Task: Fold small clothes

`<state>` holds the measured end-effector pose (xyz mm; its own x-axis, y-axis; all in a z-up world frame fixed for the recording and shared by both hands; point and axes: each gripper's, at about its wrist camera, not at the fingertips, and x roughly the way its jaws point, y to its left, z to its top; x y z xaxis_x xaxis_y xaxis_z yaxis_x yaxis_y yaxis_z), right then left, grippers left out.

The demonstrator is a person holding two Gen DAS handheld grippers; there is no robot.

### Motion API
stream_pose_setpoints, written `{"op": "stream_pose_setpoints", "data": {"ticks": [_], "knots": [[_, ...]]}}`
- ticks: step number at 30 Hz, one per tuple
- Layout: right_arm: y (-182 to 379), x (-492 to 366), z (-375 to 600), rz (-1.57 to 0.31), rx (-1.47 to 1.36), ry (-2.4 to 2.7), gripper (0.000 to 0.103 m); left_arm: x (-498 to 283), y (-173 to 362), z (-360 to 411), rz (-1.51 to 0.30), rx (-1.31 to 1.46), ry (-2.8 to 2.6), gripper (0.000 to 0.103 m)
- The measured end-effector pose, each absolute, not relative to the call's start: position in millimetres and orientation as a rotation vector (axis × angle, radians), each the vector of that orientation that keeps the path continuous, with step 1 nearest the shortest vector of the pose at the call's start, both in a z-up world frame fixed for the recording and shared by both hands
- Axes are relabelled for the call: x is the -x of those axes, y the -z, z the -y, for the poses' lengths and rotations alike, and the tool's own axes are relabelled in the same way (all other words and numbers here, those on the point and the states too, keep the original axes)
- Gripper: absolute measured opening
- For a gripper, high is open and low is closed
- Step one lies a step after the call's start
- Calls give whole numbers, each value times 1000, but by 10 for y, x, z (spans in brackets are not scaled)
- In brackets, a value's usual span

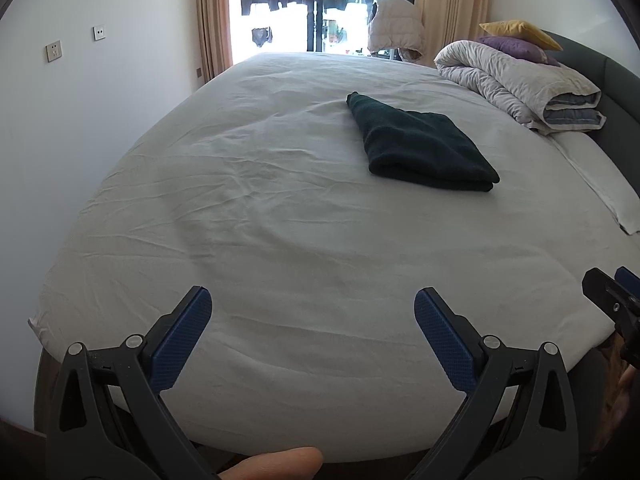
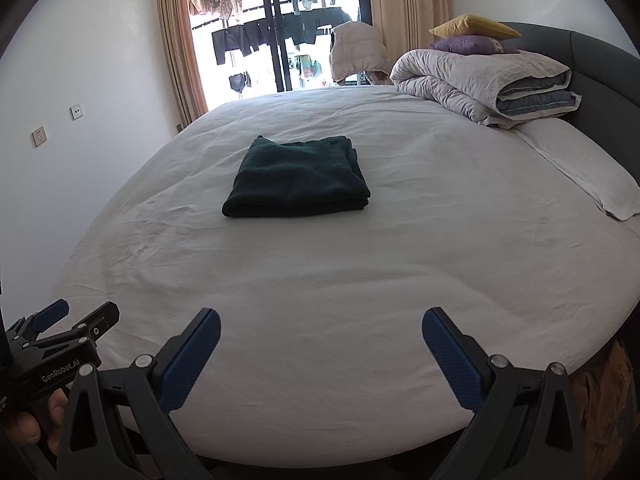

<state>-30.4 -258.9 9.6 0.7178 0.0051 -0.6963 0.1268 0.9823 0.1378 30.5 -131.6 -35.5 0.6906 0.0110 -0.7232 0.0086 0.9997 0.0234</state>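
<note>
Daylight from a balcony door (image 2: 280,28) floods a bedroom where a white-sheeted bed (image 2: 320,280) fills both of my wrist views. On the sheet, toward the middle of the bed and well apart from both grippers, lies a dark green garment (image 2: 298,178), folded into a flat, roughly square bundle with its thick folded edge facing the near edge of the bed.

I hold the left gripper (image 1: 313,318) over the near edge of the bed, its blue-padded fingers (image 1: 182,340) spread wide and holding nothing. The right gripper (image 2: 321,338) hangs just beside it over the same edge, fingers (image 2: 192,356) equally wide and empty. Each gripper shows at the margin of the other's view, and part of a hand (image 1: 276,462) shows at the bottom of the left wrist view.

At the far right corner of the bed, a rolled grey-and-white duvet (image 2: 480,80) rests against a dark headboard (image 2: 592,64), with a purple pillow (image 2: 472,45) and a yellow pillow (image 2: 476,26) stacked on top. A flat white pillow (image 2: 584,172) lies along the right edge. Beige curtains (image 2: 176,40) frame the door, clothes hang on a line outside, and a pale padded jacket (image 2: 358,54) is draped behind the far edge of the bed.
</note>
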Motion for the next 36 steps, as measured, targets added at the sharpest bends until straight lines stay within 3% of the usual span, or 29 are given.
{"op": "stream_pose_setpoints", "data": {"ticks": [36], "knots": [[-67, 312, 2579, -780, -181, 60, 103, -294, 404, 1332, -810, -32, -1, 103]]}}
